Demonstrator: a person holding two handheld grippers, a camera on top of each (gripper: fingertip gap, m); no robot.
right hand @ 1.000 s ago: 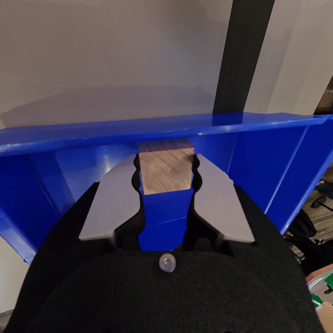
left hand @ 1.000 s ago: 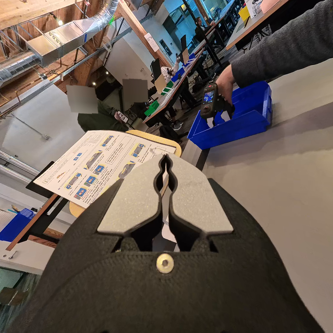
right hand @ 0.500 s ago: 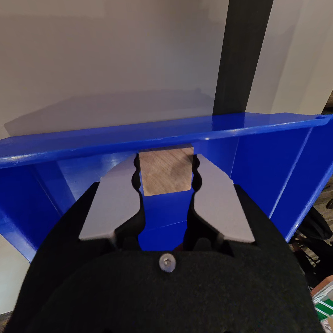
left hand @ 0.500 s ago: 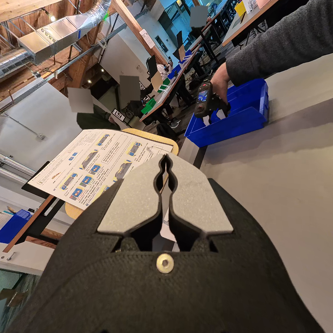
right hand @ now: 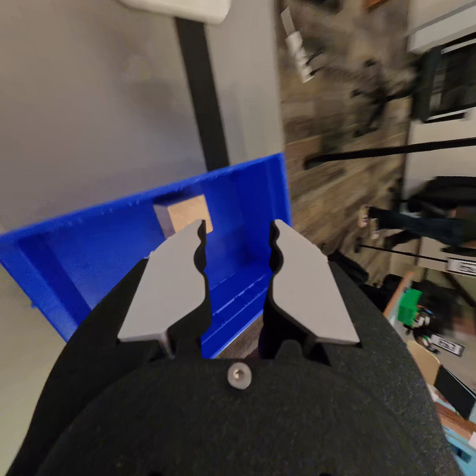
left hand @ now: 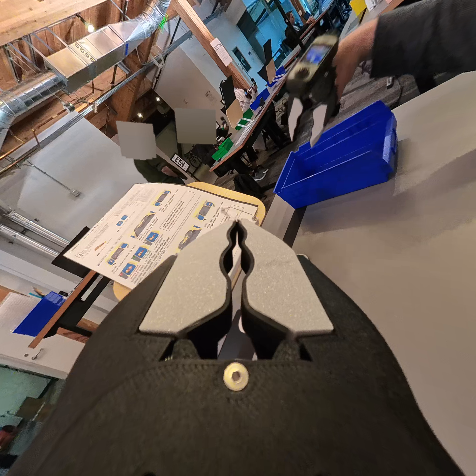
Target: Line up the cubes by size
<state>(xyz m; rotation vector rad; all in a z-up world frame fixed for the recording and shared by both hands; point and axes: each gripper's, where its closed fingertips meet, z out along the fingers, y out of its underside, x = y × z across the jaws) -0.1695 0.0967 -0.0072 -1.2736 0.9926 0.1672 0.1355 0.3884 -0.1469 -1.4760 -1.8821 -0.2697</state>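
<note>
With the left gripper (left hand: 237, 224) parked over the near table edge, its view shows its fingers pressed together on nothing, pointing at an instruction sheet (left hand: 144, 231) on a stand. Far right on the grey table (left hand: 412, 257) sits the blue bin (left hand: 342, 172); we see the right gripper (left hand: 307, 123) hanging just above it, blurred, fingers spread with nothing between them. No cube is visible from here.

In the right wrist view our fingers are spread and bare, above the bin's open top. The wooden cube (right hand: 188, 212) lies inside the bin against its far wall, ahead of and left of the gap; the left fingertip (right hand: 190, 231) overlaps its lower corner in view, and the pads look clear of it. A cube has no long axis; it sits slightly turned, with one light face and one darker side face toward us. We judge the right gripper much the nearer, needing a shift left and forward to straddle the cube.
</note>
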